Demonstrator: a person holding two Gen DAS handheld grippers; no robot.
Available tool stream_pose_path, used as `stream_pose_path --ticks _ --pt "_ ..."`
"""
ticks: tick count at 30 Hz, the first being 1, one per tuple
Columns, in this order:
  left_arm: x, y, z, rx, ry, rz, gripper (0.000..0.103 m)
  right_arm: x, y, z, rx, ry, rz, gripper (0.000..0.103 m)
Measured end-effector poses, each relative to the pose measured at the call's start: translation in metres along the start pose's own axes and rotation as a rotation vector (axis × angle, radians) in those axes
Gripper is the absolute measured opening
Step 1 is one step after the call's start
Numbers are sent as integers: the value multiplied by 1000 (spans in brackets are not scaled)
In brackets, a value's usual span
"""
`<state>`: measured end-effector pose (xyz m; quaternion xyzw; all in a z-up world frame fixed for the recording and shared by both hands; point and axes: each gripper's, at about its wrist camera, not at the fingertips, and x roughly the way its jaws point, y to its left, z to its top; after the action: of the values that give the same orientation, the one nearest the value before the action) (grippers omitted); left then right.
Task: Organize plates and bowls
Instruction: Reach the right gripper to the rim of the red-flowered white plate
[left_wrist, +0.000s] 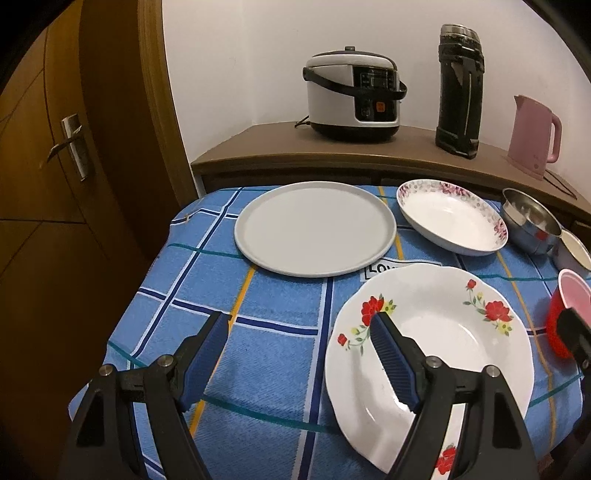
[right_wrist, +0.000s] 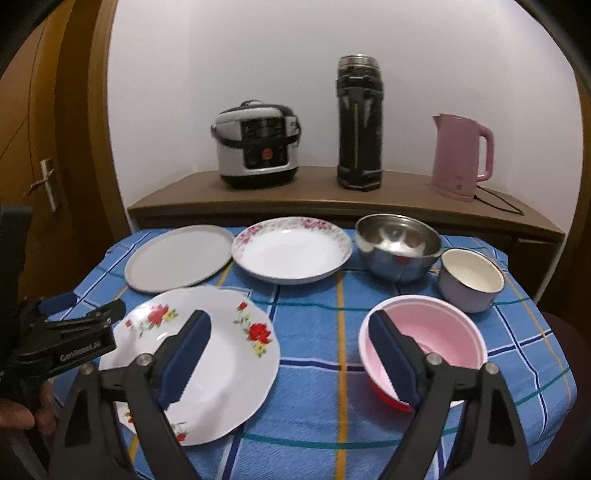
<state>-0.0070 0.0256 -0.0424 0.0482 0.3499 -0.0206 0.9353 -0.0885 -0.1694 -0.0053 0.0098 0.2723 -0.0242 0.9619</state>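
Blue checked tablecloth (right_wrist: 332, 332) covers the table — on it three plates (right_wrist: 177, 256) and four bowls (right_wrist: 397, 245).

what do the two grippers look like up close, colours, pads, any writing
Both grippers share one design. The right gripper has black angular plastic arms with silver round pivot bolts and dark blue ribbed pads. The left gripper has the same black arms, silver bolts and blue ribbed pads. In the right wrist view its side carries white lettering, seemingly "GenRobot.AI". No cables or sleeves show.
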Motion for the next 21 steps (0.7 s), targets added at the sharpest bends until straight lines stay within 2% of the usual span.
stream_pose_path --ticks 5,21 --pt "2 0 -1 2 7 -2 81 8 2 -4 -6 34 15 88" --pt "8 -11 -3 24 23 7 81 16 7 -9 -32 63 35 84"
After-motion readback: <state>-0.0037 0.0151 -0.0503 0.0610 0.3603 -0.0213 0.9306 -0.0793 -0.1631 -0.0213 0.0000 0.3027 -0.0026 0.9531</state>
